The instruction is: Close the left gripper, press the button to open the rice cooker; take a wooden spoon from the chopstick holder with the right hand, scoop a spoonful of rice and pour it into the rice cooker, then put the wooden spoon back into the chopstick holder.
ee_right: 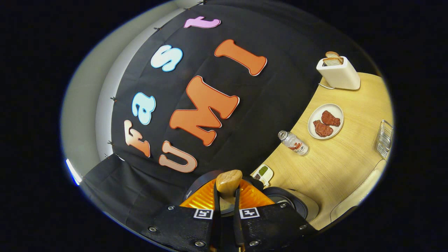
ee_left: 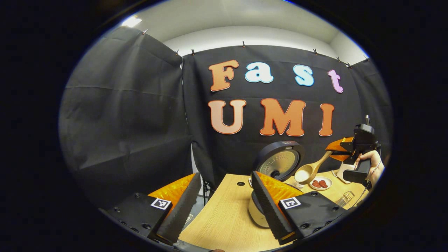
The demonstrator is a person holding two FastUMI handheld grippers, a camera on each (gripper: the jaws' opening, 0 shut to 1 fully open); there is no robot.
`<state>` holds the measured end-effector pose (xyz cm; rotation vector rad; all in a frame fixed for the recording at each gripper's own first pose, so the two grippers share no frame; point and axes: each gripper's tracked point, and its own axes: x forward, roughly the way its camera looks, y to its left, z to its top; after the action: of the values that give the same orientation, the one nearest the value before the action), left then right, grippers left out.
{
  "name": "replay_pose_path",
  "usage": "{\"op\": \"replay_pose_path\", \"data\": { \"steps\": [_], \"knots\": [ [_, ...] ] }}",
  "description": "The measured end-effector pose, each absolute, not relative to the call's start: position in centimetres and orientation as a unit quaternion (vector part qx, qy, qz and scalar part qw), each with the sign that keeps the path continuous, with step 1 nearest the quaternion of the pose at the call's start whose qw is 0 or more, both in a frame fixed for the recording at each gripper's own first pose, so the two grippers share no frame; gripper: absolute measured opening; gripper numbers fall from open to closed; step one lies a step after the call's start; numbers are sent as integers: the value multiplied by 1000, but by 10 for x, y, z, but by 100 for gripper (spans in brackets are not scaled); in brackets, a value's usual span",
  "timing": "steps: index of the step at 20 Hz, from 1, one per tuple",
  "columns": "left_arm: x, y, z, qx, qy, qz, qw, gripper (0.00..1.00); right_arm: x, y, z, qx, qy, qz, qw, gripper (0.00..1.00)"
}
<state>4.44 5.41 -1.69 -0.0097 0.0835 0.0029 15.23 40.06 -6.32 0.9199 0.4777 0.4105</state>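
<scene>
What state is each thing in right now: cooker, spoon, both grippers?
Rice cooker: lid up, open.
Wooden spoon: held aloft, bowl full of rice.
Right gripper: shut on the spoon's handle.
Left gripper: open, holding nothing.
Toaster: bread slices sticking up.

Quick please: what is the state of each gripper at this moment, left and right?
Left gripper: open, holding nothing.
Right gripper: closed on the wooden spoon, which carries rice beside the open rice cooker.

Far right, the right gripper (ee_left: 331,151) holds a rice-filled wooden spoon (ee_left: 309,171) above the open black-lidded rice cooker (ee_left: 279,163); left gripper (ee_left: 224,203) fingers apart.
</scene>
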Motion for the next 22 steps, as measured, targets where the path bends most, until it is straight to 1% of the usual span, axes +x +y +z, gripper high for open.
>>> {"op": "replay_pose_path", "data": {
  "steps": [7,22],
  "knots": [
    [45,58,-17,-6,42,7,999,94,150,408,-49,415,207,218,859,13],
    [46,59,-20,-1,44,13,999,94,142,422,-27,320,147,269,896,13]
  ]
}}
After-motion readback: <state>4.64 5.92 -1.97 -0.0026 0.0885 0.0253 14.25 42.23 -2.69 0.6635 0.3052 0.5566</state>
